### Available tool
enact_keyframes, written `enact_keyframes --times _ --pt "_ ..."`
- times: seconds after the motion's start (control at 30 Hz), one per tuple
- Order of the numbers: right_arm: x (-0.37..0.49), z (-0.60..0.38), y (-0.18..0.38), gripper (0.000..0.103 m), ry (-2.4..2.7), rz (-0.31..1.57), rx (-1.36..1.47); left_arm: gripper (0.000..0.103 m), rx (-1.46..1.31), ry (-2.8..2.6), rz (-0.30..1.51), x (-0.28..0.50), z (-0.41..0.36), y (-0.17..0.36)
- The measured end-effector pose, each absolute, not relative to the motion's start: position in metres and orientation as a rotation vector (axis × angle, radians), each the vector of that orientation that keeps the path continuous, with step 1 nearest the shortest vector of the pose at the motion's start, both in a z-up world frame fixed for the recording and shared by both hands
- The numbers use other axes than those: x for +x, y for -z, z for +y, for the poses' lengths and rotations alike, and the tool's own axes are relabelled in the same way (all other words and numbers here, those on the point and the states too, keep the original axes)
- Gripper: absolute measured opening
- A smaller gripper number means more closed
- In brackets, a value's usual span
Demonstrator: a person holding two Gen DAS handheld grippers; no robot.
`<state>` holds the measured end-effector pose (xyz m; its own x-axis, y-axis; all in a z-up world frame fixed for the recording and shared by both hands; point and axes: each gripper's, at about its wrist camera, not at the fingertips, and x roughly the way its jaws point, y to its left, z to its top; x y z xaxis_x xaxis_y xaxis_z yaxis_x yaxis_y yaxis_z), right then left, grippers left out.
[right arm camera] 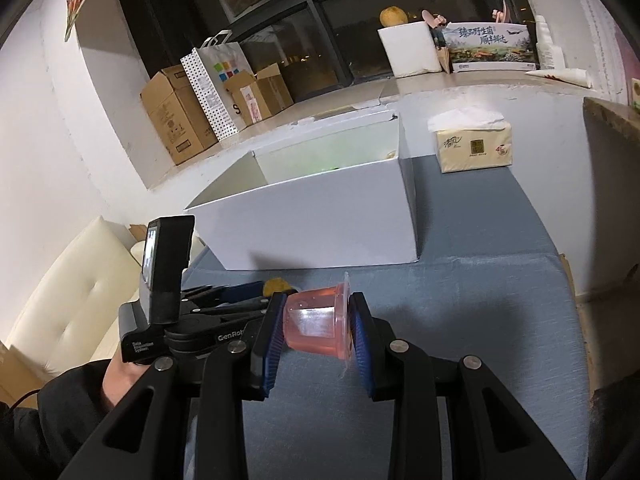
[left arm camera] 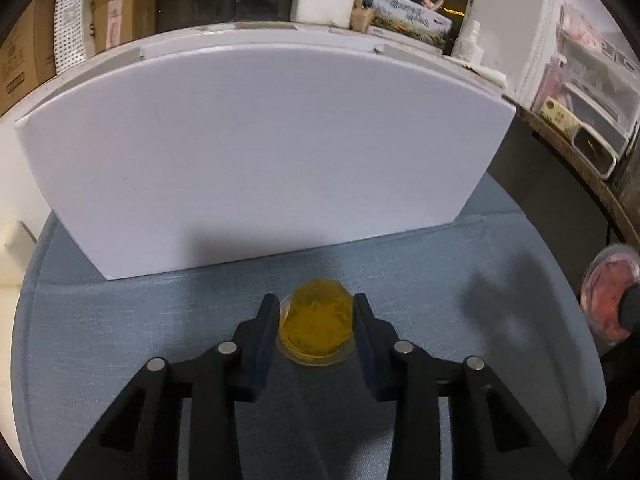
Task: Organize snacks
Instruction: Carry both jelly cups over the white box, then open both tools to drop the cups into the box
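Our right gripper (right arm camera: 318, 326) grips the pink jelly cup (right arm camera: 318, 326) sideways above the bench (right arm camera: 480, 320); the white box (right arm camera: 320, 216) lies ahead. Our left gripper (left arm camera: 316, 322) brackets the yellow jelly cup (left arm camera: 316, 326) resting on the bench; we cannot tell if its jaws pinch it.

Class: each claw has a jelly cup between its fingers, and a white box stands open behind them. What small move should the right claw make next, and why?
Probably lift the right claw up and forward toward the white box. It is already shut on the pink jelly cup, held on its side above the blue cloth, and the box's open top lies just beyond.
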<state>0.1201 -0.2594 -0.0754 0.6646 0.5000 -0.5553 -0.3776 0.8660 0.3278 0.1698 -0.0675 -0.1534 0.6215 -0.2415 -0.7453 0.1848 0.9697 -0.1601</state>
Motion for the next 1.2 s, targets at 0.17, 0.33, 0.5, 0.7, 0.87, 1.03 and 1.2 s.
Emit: enact_keyframes --times 0.17,0.33,0.5,0.7,0.87,1.03,1.2 --pt "0.119 -0.254 0.077 0.034 -0.514 0.687 0.174 0.041 -0.091 0.285 0.830 0.154 -0.061 0.148" --pt "0.119 -0.249 0.080 0.034 -0.525 0.698 0.169 0.041 -0.107 0.313 0.771 0.115 -0.052 0.124" --pt "0.121 -0.242 0.085 0.034 -0.541 0.715 0.165 0.041 -0.120 0.324 0.749 0.083 -0.031 0.106" --pt "0.122 -0.235 0.077 0.034 -0.559 0.699 0.155 0.041 -0.135 0.312 0.711 0.075 -0.014 0.083" --pt "0.133 -0.227 0.057 0.034 -0.573 0.661 0.134 0.041 -0.126 0.313 0.642 0.088 -0.006 0.050" --pt "0.166 -0.217 0.019 0.034 -0.587 0.590 0.095 0.041 -0.105 0.311 0.585 0.130 -0.004 0.014" --pt "0.224 -0.210 -0.008 0.034 -0.572 0.594 0.109 0.041 -0.121 0.288 0.595 0.196 0.007 -0.003"
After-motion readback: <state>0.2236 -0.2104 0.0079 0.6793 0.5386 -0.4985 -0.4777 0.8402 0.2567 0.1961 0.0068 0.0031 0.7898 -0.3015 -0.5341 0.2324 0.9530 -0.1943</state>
